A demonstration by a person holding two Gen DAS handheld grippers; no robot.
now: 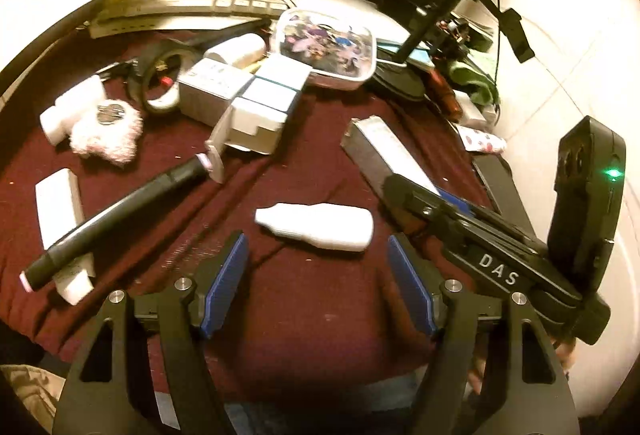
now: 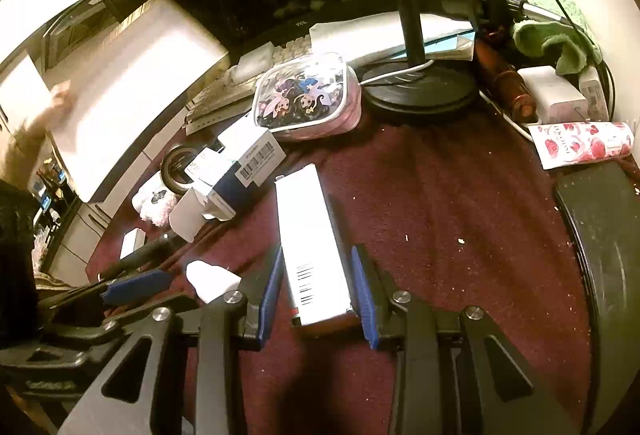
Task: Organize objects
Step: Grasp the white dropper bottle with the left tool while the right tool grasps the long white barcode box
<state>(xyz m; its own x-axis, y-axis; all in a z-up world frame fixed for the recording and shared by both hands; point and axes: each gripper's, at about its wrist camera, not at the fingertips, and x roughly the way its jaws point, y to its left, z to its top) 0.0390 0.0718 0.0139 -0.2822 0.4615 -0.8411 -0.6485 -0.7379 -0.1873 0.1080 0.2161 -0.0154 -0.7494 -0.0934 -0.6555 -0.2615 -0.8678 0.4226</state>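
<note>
A small white bottle (image 1: 318, 225) lies on its side on the maroon cloth (image 1: 312, 163), just ahead of my open left gripper (image 1: 318, 247); nothing is between its blue pads. A long white box with a barcode (image 2: 312, 243) lies on the cloth between the blue pads of my right gripper (image 2: 318, 259), which stand close along its sides. The same box (image 1: 384, 151) and the right gripper (image 1: 420, 195) on its near end show in the left wrist view. The bottle's tip (image 2: 212, 279) shows left of the right gripper.
A black pen-like stick (image 1: 116, 223), white tubes (image 1: 60, 219), a pink fluffy puff (image 1: 108, 133), several small boxes (image 1: 256, 103) and a cartoon-print pouch (image 1: 326, 47) crowd the back left. A keyboard (image 1: 192, 3), monitor stand (image 2: 416, 91), floral tube (image 2: 580, 147) and black pad (image 2: 600, 235) surround the cloth.
</note>
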